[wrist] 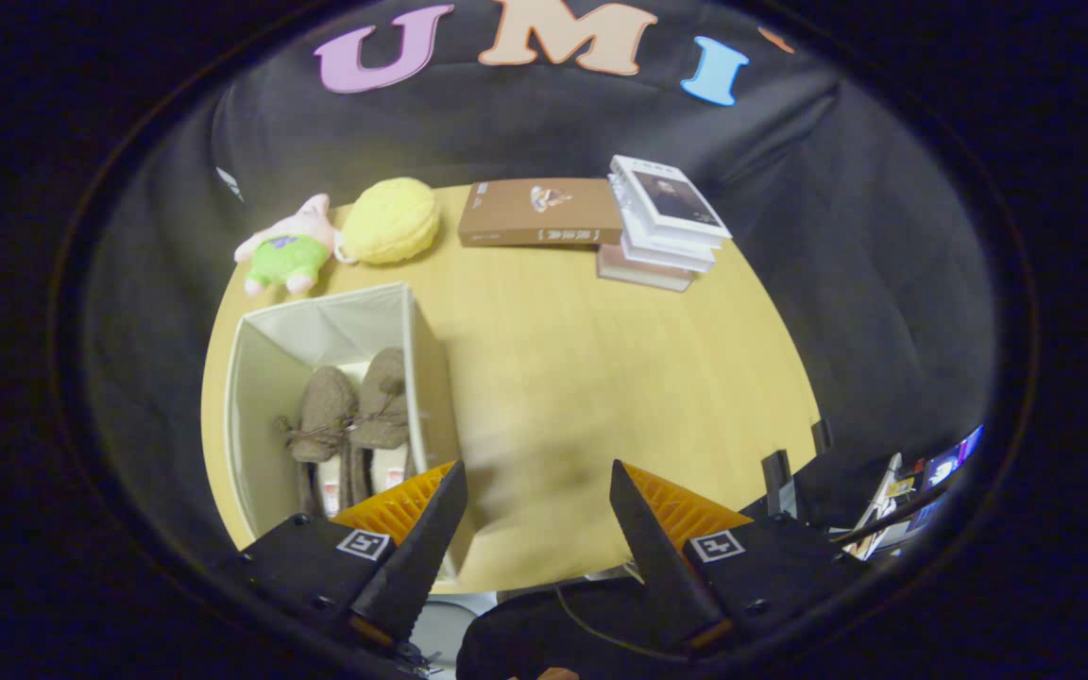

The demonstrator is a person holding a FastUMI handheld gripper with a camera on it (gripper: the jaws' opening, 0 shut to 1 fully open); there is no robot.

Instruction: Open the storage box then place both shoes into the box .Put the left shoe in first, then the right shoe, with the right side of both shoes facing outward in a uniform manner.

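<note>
Round wooden surface [582, 378] and what lies on it

Taking the open storage box [431, 368] as landmark: a pink-and-green plush toy [287, 247] and a yellow plush [393, 219] lie beyond it, a brown book [539, 212] farther along that far edge, touching a stack of books [662, 222].

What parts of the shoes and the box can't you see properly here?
- Shoes in the storage box: their near ends are hidden by the box's near wall and the open gripper's finger, gripper view.
- Which shoe is left or right: too small and foreshortened to tell.
- Box's near corner: covered by a finger.
- Bottom book of the stack: mostly hidden under the upper books.
</note>
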